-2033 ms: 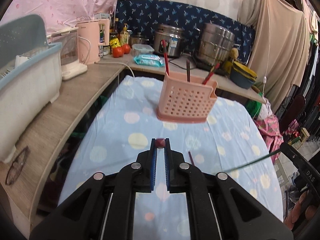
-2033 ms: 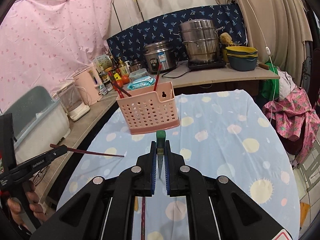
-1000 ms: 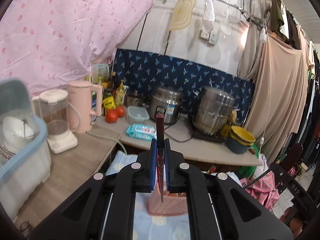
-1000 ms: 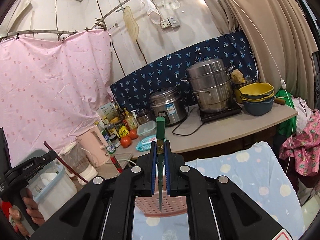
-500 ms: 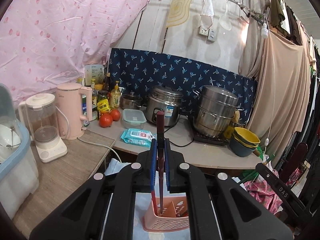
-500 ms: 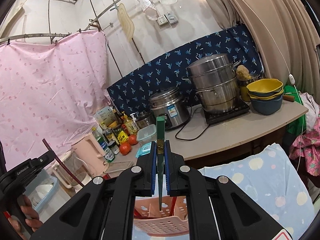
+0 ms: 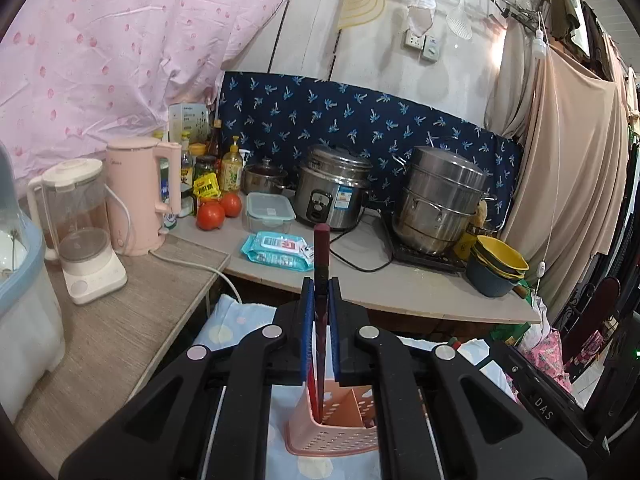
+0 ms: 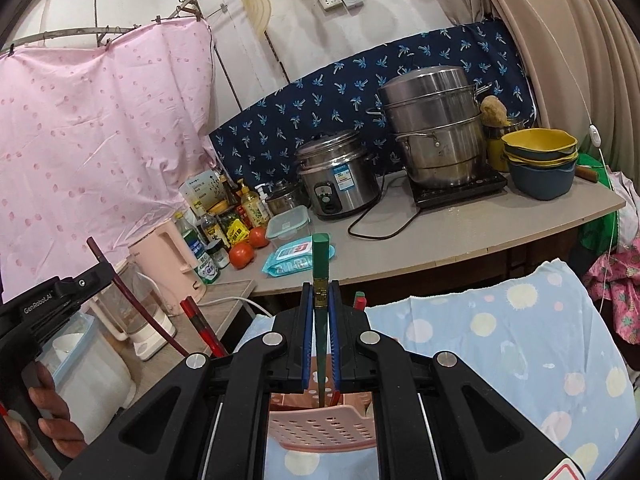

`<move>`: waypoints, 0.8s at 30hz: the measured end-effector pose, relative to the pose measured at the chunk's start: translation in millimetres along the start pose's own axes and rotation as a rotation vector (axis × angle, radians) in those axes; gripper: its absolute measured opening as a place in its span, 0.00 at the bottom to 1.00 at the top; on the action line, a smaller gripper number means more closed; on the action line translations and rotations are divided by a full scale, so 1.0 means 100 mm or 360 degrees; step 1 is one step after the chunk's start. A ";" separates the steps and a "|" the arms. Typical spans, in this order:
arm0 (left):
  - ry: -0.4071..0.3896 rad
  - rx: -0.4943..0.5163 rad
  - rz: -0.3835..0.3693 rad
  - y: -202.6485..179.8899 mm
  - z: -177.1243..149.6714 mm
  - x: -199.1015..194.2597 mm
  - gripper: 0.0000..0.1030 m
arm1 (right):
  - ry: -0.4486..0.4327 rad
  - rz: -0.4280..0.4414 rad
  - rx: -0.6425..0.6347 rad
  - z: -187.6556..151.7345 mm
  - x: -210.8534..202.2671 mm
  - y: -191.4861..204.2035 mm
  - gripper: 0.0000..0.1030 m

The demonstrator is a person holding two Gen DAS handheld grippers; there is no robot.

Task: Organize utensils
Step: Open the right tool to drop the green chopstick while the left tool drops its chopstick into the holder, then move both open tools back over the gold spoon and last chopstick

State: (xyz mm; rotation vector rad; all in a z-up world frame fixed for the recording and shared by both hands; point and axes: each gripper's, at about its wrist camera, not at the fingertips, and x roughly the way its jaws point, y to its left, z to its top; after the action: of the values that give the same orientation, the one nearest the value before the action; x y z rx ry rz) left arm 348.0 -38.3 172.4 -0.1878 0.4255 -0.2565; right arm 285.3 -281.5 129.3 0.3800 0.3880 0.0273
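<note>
we held a gripper in each hand above the pink basket (image 7: pixel 336 436), which stood on the blue dotted cloth (image 8: pixel 500 344) of the table. our left gripper (image 7: pixel 320 316) was clenched on a dark red chopstick (image 7: pixel 321 256); the stick stood nearly upright between the blue pads (image 7: pixel 307 320), its square top rising above them and its thin end reaching down into the basket's left compartment. our right gripper (image 8: pixel 320 320) was clenched on a green chopstick (image 8: pixel 321 264), also nearly upright, its tip hanging just over the basket's open top near the rim. in the right view the left gripper showed at the left edge, a hand (image 8: pixel 48 420) wrapped round its handle, with the dark red stick slanting down from it towards the basket. more red sticks (image 8: pixel 200 328) leaned out of the basket on that side, and a red and green end (image 8: pixel 359 300) poked up behind our right fingers. behind the table ran a counter (image 7: pixel 400 284) with a rice cooker (image 7: pixel 332 188), a steel steamer (image 7: pixel 440 196), two tomatoes (image 7: pixel 218 210), a pink kettle (image 7: pixel 138 196), a blender (image 7: pixel 80 224), a pack of wipes (image 7: pixel 276 250) and stacked bowls (image 7: pixel 498 266)
</note>
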 end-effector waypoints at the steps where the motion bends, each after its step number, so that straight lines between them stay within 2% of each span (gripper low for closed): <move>1: 0.0012 -0.0002 0.0000 0.00 -0.02 0.02 0.07 | 0.0005 -0.0003 -0.0004 -0.01 0.01 0.00 0.07; 9: 0.0047 -0.0021 -0.0007 0.02 -0.14 0.07 0.07 | 0.0042 -0.0036 0.0002 -0.07 0.06 -0.05 0.08; 10: 0.0038 -0.0022 0.0005 0.02 -0.16 0.06 0.11 | 0.0046 -0.0041 0.0002 -0.07 0.07 -0.05 0.08; 11: 0.0033 -0.0025 0.0023 0.02 -0.17 0.05 0.17 | 0.0048 -0.0047 0.0002 -0.08 0.07 -0.06 0.09; 13: 0.0019 -0.0055 0.0046 0.05 -0.18 0.04 0.50 | 0.0039 -0.0063 0.0007 -0.10 0.07 -0.08 0.15; 14: 0.0007 -0.0069 0.0063 0.07 -0.18 0.03 0.53 | 0.0036 -0.0066 0.0012 -0.10 0.06 -0.09 0.23; 15: 0.0004 -0.0073 0.0067 0.08 -0.19 0.02 0.54 | 0.0028 -0.0073 0.0017 -0.11 0.05 -0.10 0.31; 17: 0.0025 -0.0079 0.0064 0.10 -0.21 0.03 0.54 | 0.0015 -0.0084 0.0018 -0.12 0.03 -0.11 0.37; 24: 0.0056 -0.0073 0.0078 0.14 -0.31 0.01 0.54 | -0.0006 -0.0092 0.0017 -0.13 -0.04 -0.14 0.39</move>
State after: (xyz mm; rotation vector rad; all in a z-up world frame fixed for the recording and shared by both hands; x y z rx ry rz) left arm 338.6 -29.6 141.3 -0.2176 0.4702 -0.2022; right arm 276.6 -290.1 114.7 0.3793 0.3955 -0.0319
